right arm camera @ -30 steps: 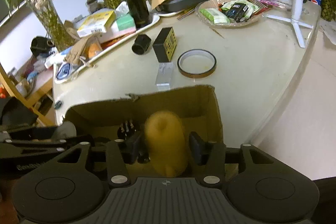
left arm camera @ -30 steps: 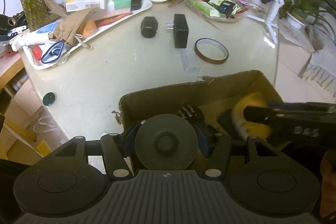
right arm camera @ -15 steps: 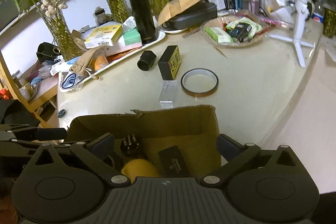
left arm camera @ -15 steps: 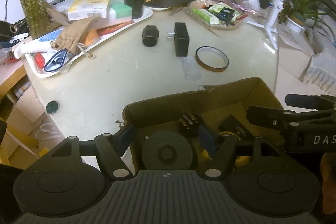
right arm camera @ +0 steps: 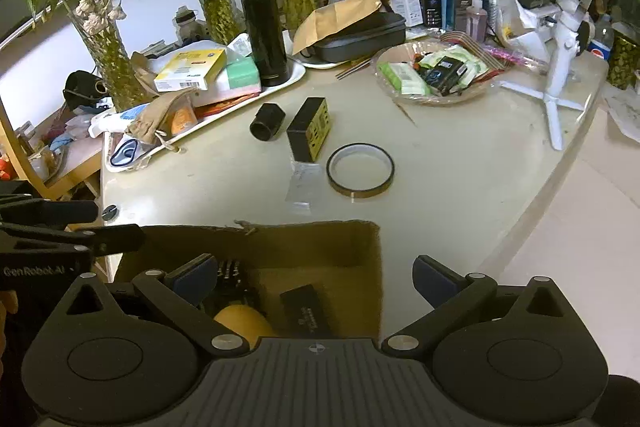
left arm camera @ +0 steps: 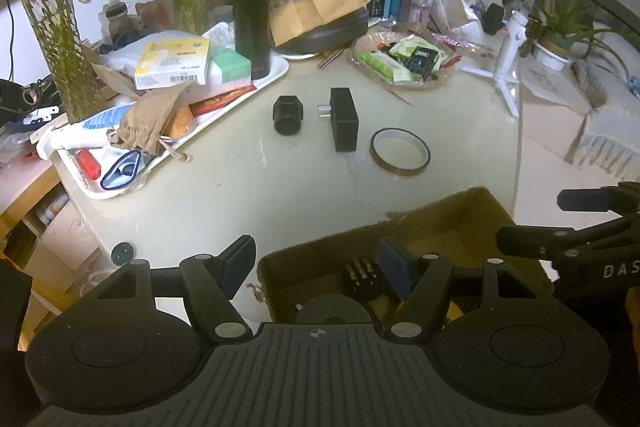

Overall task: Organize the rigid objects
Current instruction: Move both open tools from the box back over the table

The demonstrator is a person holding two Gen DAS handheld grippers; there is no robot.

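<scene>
A cardboard box (left arm camera: 440, 223) (right arm camera: 280, 235) sits at the table's near edge. In it lie a grey disc (left arm camera: 332, 311), a yellow rounded object (right arm camera: 240, 319), a small black box (right arm camera: 306, 311) and a black pinned connector (left arm camera: 362, 273) (right arm camera: 232, 273). My left gripper (left arm camera: 316, 263) hovers open over the box's left wall, nothing between its fingers. My right gripper (right arm camera: 314, 277) hangs wide open above the box's right half, also empty. Further out on the table are a black cylinder (left arm camera: 288, 115) (right arm camera: 267, 121), a black adapter (left arm camera: 344, 119) (right arm camera: 310, 129) and a tape ring (left arm camera: 400, 153) (right arm camera: 360, 171).
A clear plastic piece (right arm camera: 302, 183) lies by the adapter. A white tray (left arm camera: 276, 79) of clutter with a black flask (left arm camera: 251, 15) stands at the back left. A dish of packets (left arm camera: 404, 63) and a white tripod (right arm camera: 556, 87) are at the back right. The table edge drops off on the right.
Both grippers opened and rose. The grey disc left my left gripper's jaws and the yellow object left my right gripper's; both now lie in the box.
</scene>
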